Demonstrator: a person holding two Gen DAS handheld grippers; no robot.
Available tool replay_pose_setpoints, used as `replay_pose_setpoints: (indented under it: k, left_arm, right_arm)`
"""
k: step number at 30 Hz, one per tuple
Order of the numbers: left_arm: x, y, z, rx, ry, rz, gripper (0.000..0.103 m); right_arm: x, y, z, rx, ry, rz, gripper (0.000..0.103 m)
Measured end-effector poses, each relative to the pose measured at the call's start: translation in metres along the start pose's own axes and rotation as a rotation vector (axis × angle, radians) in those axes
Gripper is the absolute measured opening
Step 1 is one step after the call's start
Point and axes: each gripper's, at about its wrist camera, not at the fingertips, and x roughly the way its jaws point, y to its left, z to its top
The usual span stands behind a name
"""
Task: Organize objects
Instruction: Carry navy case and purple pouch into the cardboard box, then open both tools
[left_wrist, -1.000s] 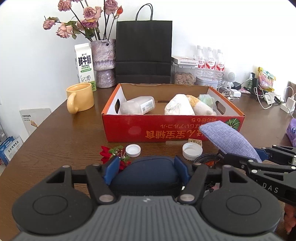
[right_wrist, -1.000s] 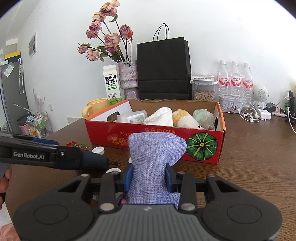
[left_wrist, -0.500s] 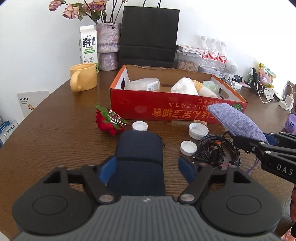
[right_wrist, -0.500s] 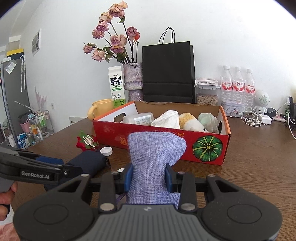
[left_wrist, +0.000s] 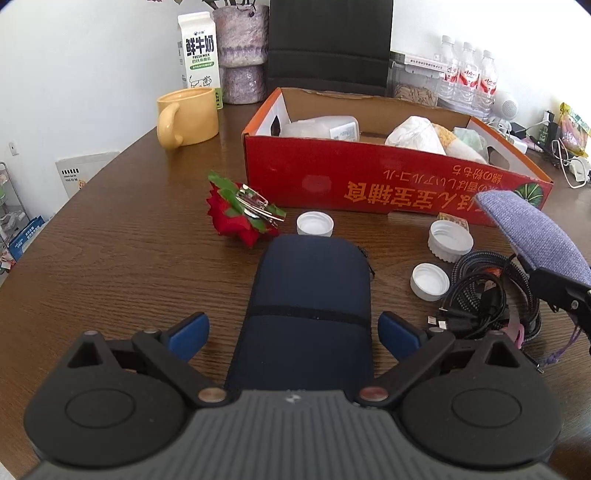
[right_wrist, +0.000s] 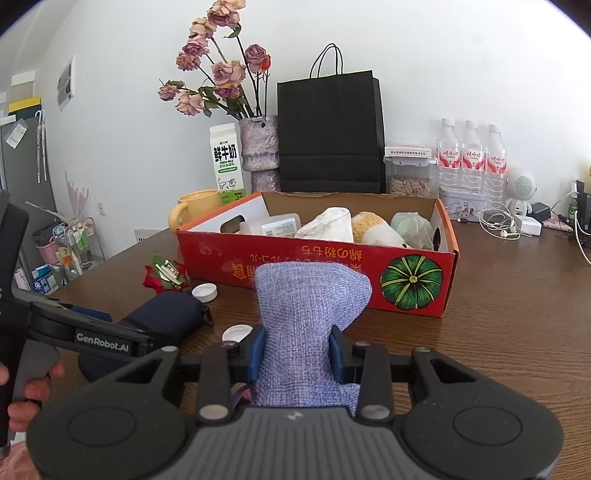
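Note:
A dark navy pouch (left_wrist: 310, 295) lies flat on the brown table, also seen as the navy pouch (right_wrist: 162, 317) in the right wrist view. My left gripper (left_wrist: 293, 332) straddles it, jaws opening, and its blue pads (left_wrist: 188, 332) stand clear of the pouch's sides. My right gripper (right_wrist: 295, 354) is shut on a lilac woven fabric pouch (right_wrist: 306, 314), held above the table in front of the red cardboard box (right_wrist: 332, 266). That lilac pouch (left_wrist: 532, 232) shows at the right of the left wrist view. The red box (left_wrist: 369, 181) holds a plastic container and several bagged items.
In front of the box lie a red fabric flower with a metal clip (left_wrist: 240, 214), three white caps (left_wrist: 314, 223), and a coiled black cable (left_wrist: 484, 295). A yellow mug (left_wrist: 188, 116), milk carton (left_wrist: 197, 48), vase, black paper bag (right_wrist: 330, 133) and water bottles (right_wrist: 469, 155) line the back.
My left gripper has let go of the navy pouch: the jaws spread wide and the pouch now rests on the table. The left gripper sank and tipped downward. The right gripper kept still.

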Motion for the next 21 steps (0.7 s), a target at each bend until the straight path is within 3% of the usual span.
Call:
replay_pose_setpoints:
  k: [7, 9, 12, 21]
  left_arm:
    - [0.005, -0.004, -0.001, 0.012, 0.015, 0.011, 0.098]
    - [0.001, -0.005, -0.001, 0.01, 0.001, 0.005, 0.078]
    - [-0.003, -0.005, 0.002, -0.008, -0.001, 0.0, 0.07]
    - [-0.026, -0.006, 0.004, -0.003, -0.047, -0.03, 0.067]
  right_arm:
    - [0.003, -0.003, 0.0, 0.007, 0.005, -0.002, 0.034]
    - [0.003, -0.003, 0.0, 0.008, 0.006, -0.002, 0.034]
    - [0.003, -0.003, 0.0, 0.007, 0.006, -0.003, 0.034]
    - [-0.004, 0.001, 0.004, -0.004, -0.008, -0.006, 0.034]
